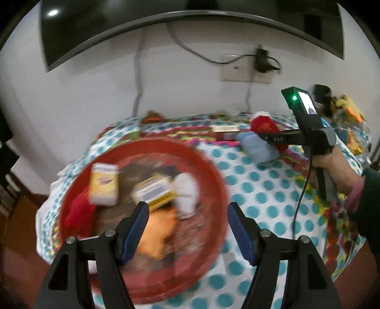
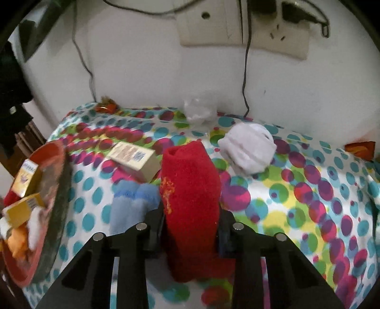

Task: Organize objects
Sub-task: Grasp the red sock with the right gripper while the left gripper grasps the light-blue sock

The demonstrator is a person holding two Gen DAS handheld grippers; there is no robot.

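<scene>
My right gripper (image 2: 191,228) is shut on a red sock (image 2: 190,187) and holds it upright above the dotted cloth; the sock also shows in the left wrist view (image 1: 263,126). A light blue sock (image 2: 133,204) lies just left of it. A white sock ball (image 2: 249,147) and a beige box (image 2: 135,159) lie beyond. My left gripper (image 1: 187,214) is open and empty over the red bowl (image 1: 209,171), which holds a yellow-white box (image 1: 104,185), a yellow box (image 1: 154,192), a white sock (image 1: 187,192), an orange item (image 1: 156,230) and a red cloth (image 1: 78,214).
The table wears a dotted cloth (image 2: 296,190) and stands against a white wall with a socket plate (image 2: 237,26) and hanging cables. Crumpled clear plastic (image 2: 199,111) lies at the back edge. A snack pile (image 1: 349,114) sits far right. A dark monitor (image 1: 166,21) hangs above.
</scene>
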